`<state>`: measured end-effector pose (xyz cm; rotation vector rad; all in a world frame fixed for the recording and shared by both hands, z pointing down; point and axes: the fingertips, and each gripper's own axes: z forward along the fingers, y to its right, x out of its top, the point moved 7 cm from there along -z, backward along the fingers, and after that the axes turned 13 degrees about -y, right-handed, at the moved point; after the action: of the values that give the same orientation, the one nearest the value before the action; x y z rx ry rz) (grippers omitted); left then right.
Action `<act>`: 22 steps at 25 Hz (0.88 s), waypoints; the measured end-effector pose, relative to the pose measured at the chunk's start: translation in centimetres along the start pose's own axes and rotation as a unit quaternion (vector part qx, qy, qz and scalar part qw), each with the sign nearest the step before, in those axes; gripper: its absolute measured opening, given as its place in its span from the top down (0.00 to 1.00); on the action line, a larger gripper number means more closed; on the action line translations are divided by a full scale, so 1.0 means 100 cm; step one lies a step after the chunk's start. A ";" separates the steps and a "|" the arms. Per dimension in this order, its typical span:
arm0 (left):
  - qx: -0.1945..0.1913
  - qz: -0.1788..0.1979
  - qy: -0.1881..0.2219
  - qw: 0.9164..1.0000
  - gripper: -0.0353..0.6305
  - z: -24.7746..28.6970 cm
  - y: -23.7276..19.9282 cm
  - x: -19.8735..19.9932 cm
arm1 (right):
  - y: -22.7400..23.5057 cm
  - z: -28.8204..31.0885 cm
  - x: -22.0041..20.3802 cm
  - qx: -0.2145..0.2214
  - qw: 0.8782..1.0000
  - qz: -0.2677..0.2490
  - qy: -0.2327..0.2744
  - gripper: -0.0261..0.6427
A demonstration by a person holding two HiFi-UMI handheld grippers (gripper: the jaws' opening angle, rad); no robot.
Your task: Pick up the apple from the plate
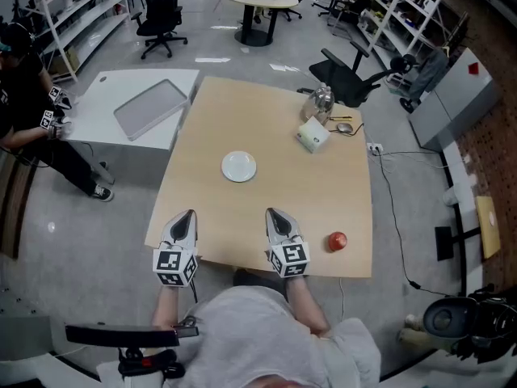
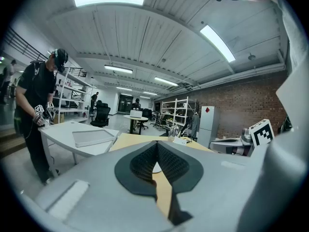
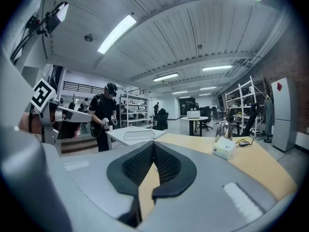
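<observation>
- Pale wood makes up the tabletop in the middle of the head view. A small white plate sits near its centre with nothing on it.
- The red apple lies on the bare wood close to the near right corner. It is well apart from the plate and just to the right of the right gripper.
- The left gripper hovers over the near left edge of the table. Its jaws are closed tip to tip with nothing between them, and in its own view only wood shows through the gap behind the tips.
- The right gripper hovers over the near edge, between the left gripper and the apple. Its jaws are likewise closed and empty.
- A white box and a shiny metal pot stand near each other at the far right of the table.
- A white side table at the far left carries a grey tray. A person in black stands at its left.
</observation>
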<state>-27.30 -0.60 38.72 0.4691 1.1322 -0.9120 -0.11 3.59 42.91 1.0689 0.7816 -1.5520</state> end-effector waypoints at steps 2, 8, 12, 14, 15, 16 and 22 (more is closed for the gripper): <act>0.003 0.002 0.001 1.000 0.92 0.000 -0.001 0.001 | 0.000 0.001 0.000 0.003 1.000 0.001 -0.001 0.95; 0.005 0.002 -0.001 1.000 0.92 0.000 0.000 0.004 | 0.000 0.002 0.002 0.009 1.000 0.003 -0.005 0.95; 0.004 0.003 -0.003 1.000 0.92 0.000 0.002 0.005 | 0.001 0.000 0.003 0.007 1.000 0.008 -0.002 0.95; 0.004 0.003 -0.004 1.000 0.92 0.000 0.003 0.007 | 0.002 -0.001 0.004 0.008 1.000 0.009 -0.003 0.95; 0.004 0.003 -0.005 1.000 0.92 0.000 0.003 0.008 | 0.002 -0.001 0.005 0.009 1.000 0.009 -0.003 0.95; 0.004 0.004 -0.005 1.000 0.92 0.000 0.004 0.008 | 0.001 -0.001 0.006 0.010 1.000 0.010 -0.002 0.95; 0.004 0.005 -0.005 1.000 0.92 0.000 0.004 0.012 | 0.001 -0.002 0.008 0.012 1.000 0.009 -0.001 0.95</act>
<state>-26.81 -0.83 37.63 0.4756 1.1165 -0.9092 -0.01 3.42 42.11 1.0884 0.7514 -1.5500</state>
